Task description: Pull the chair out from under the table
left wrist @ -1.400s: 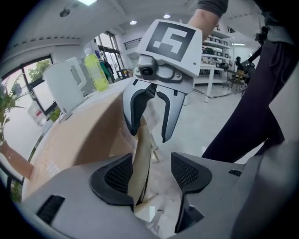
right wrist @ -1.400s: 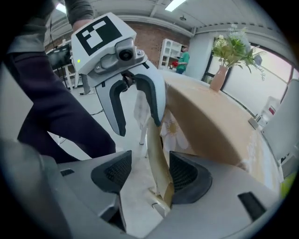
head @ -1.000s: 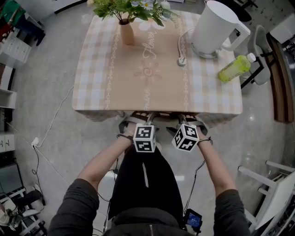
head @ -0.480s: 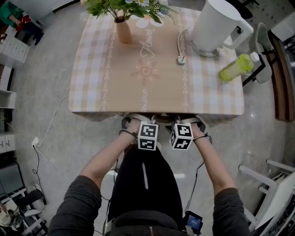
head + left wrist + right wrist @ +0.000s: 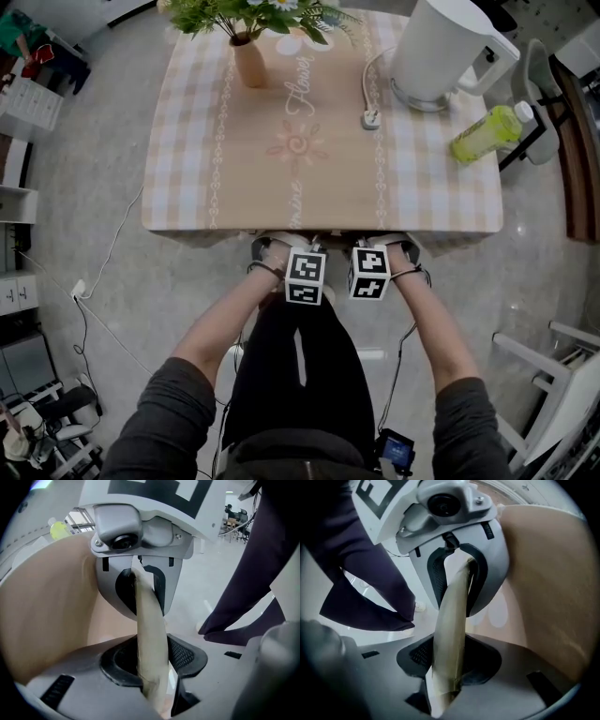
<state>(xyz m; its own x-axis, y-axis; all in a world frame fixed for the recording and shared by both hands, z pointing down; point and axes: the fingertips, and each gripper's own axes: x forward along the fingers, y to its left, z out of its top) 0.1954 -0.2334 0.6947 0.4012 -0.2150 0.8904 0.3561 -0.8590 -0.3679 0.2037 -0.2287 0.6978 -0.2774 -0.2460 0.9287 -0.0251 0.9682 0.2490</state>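
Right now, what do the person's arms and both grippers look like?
Dark grey sleeves are pushed up to the elbows, and there is a dark band at each wrist. The left gripper and right gripper match: light grey plastic bodies, black ribbed pads in the jaws, each topped by a white cube with black square markers.

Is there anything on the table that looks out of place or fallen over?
The green bottle lies on its side near the right edge of the table, and the plug of the kettle lies loose on it.
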